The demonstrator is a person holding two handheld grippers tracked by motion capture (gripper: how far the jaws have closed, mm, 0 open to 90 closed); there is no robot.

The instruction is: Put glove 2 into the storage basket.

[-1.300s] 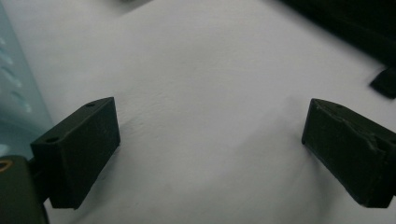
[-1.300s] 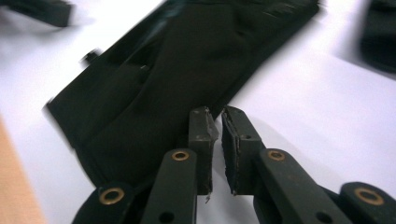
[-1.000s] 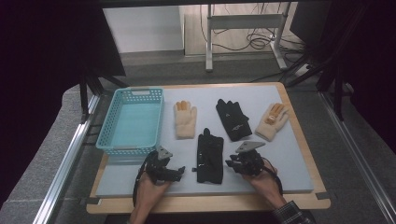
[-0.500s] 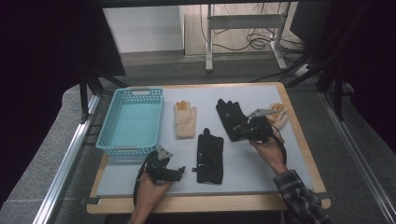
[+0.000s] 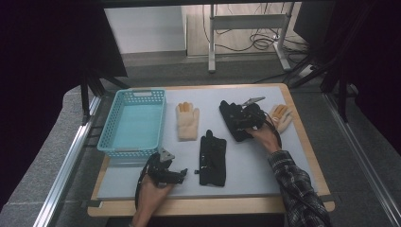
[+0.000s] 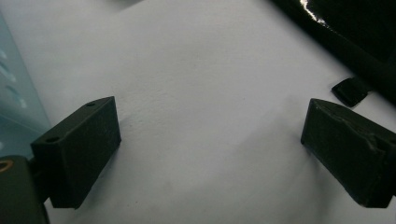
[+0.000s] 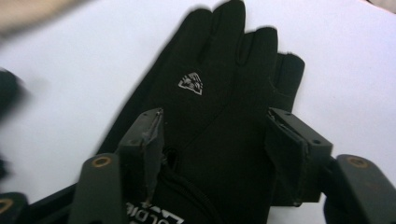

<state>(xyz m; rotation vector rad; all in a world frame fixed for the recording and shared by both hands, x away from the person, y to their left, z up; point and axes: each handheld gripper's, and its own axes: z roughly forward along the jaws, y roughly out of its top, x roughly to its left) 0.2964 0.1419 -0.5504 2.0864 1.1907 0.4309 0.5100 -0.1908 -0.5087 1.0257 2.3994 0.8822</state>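
Two jaws just opening — right gripper [image 7: 212,140] straddles black glove [image 7: 210,93].

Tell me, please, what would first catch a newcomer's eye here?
The right claw, jaws apart and just opening, sits over a black glove at the board's far right. A turquoise basket stands at the left, with a tan glove beside it.
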